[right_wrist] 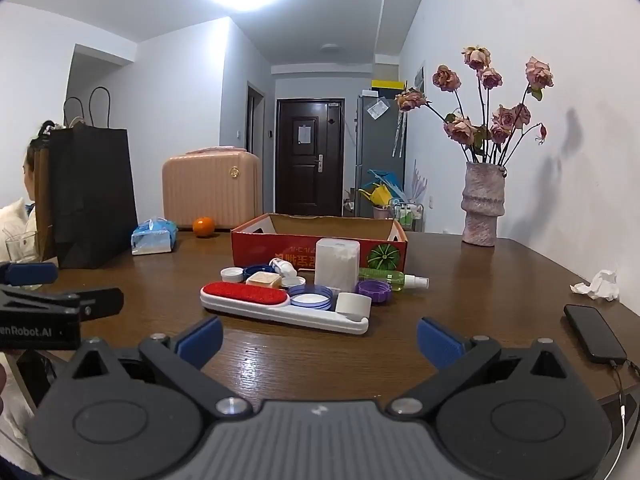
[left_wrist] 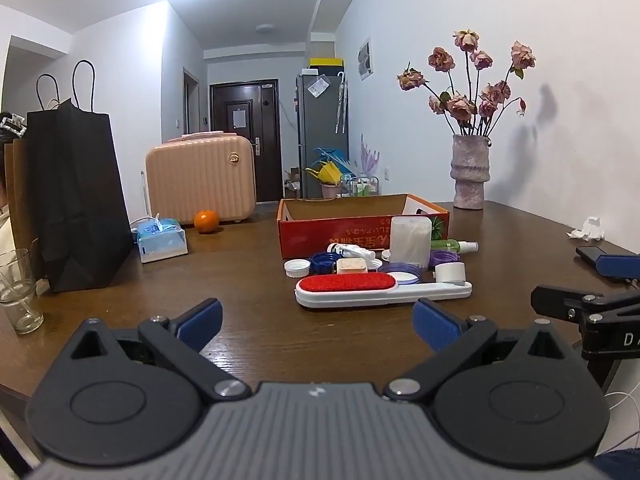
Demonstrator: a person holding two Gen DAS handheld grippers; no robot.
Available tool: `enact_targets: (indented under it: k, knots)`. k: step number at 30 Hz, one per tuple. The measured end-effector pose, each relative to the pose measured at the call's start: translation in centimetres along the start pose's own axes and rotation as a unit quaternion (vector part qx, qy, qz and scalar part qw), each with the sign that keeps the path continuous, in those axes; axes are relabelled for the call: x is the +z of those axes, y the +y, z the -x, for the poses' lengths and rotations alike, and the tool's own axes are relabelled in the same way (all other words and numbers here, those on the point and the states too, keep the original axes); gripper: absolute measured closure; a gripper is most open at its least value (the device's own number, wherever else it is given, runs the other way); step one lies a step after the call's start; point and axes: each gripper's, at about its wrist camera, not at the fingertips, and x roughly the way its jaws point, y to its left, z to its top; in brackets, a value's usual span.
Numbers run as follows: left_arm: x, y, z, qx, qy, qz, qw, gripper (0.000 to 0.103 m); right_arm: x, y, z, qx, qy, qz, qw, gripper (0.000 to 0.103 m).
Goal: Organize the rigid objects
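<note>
A cluster of small items lies on the brown table [left_wrist: 248, 288] before a red cardboard box [left_wrist: 320, 232] [right_wrist: 272, 246]. Nearest is a white lint brush with a red pad [left_wrist: 360, 286] [right_wrist: 260, 298]. Behind it are a frosted white container [left_wrist: 410, 240] [right_wrist: 337, 266], a green spray bottle [left_wrist: 456, 246] [right_wrist: 392, 279], a purple lid [right_wrist: 374, 290], blue lids [left_wrist: 322, 262] [right_wrist: 310, 292], a white cap [left_wrist: 297, 268] [right_wrist: 232, 275] and a white jar [left_wrist: 450, 272] [right_wrist: 352, 304]. My left gripper [left_wrist: 318, 328] and right gripper [right_wrist: 318, 338] both hover open and empty, short of the brush.
A black paper bag [left_wrist: 76, 200] [right_wrist: 94, 196], a glass [left_wrist: 18, 292], a tissue pack [left_wrist: 162, 238], an orange [left_wrist: 206, 221] and a pink suitcase [left_wrist: 200, 176] occupy the left and back. A vase of dried roses [right_wrist: 482, 204], crumpled tissue [right_wrist: 598, 286] and a phone [right_wrist: 594, 332] sit right. A person sits at left.
</note>
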Motion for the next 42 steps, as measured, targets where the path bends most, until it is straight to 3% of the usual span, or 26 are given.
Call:
enact_targets:
  k: [34, 42]
  knots:
    - [-0.1, -0.3, -0.4, 0.003, -0.001, -0.008, 1.0000, 0.000, -0.4, 0.1, -0.3, -0.009, -0.001, 0.002, 1.000, 0.000]
    - [0.7, -0.3, -1.5, 0.033, -0.017, -0.038, 0.9986, 0.000, 0.0, -1.0, -2.2, -0.022, -0.015, -0.018, 0.999, 0.000]
